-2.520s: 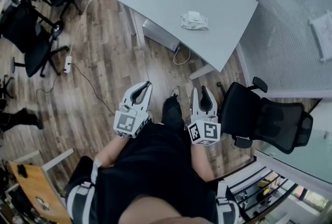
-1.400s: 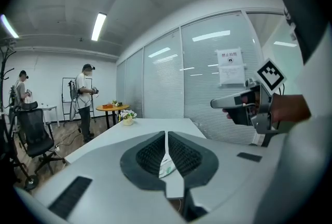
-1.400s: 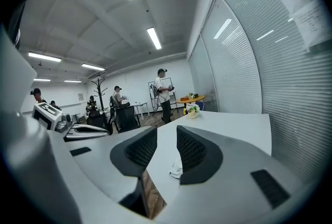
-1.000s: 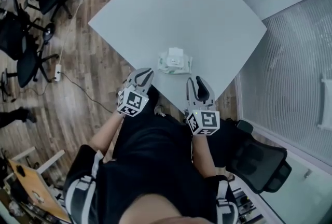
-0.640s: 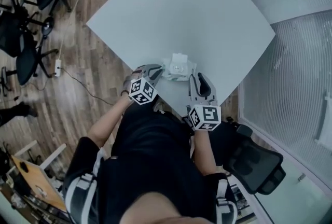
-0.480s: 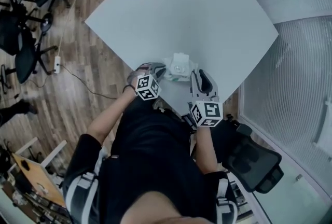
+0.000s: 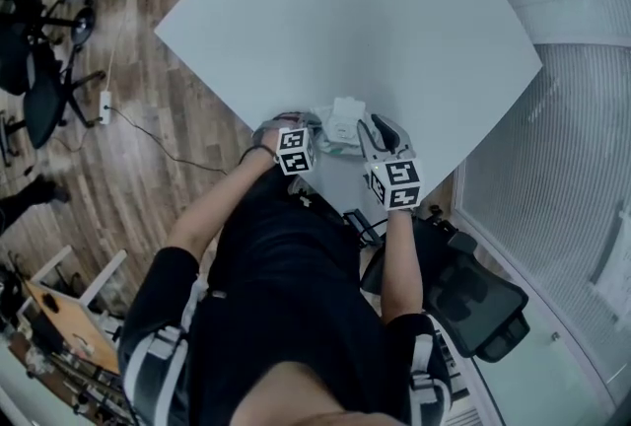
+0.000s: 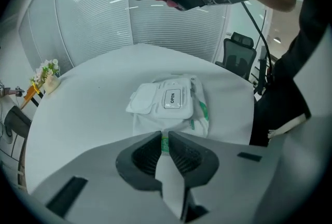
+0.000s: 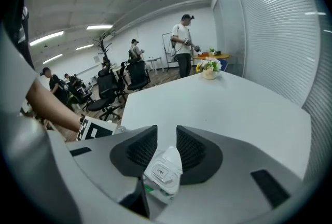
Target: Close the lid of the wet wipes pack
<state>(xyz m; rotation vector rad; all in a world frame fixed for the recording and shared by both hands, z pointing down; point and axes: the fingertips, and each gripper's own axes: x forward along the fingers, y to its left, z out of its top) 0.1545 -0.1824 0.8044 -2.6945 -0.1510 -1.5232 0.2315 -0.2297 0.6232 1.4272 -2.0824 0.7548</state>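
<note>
A wet wipes pack (image 7: pixel 340 128) lies flat on a pale grey counter (image 7: pixel 394 20), whose edge nearest the person runs just beside the pack. On top of the pack is a white hard-plastic lid piece marked OPEN (image 8: pixel 173 98). A flap of it (image 8: pixel 140 102) appears to lie swung out flat beside that mark, so the lid looks not yet closed.

The left hand-held gripper (image 8: pixel 165 137) has its jaws pressed nearly together, pinching the pack's soft green-printed edge. The right hand-held gripper (image 9: pixel 167 132) has its jaws apart, with the pack (image 9: pixel 163 173) showing low between them. Whether they touch it is unclear.

The pack is probably light, soft and crinkly, and likely to slide on the smooth counter. Only the plastic lid looks stiff. Pinning the pack's wrapper edge with one hand-held gripper and pressing the flap down with the other seems sensible.
</note>
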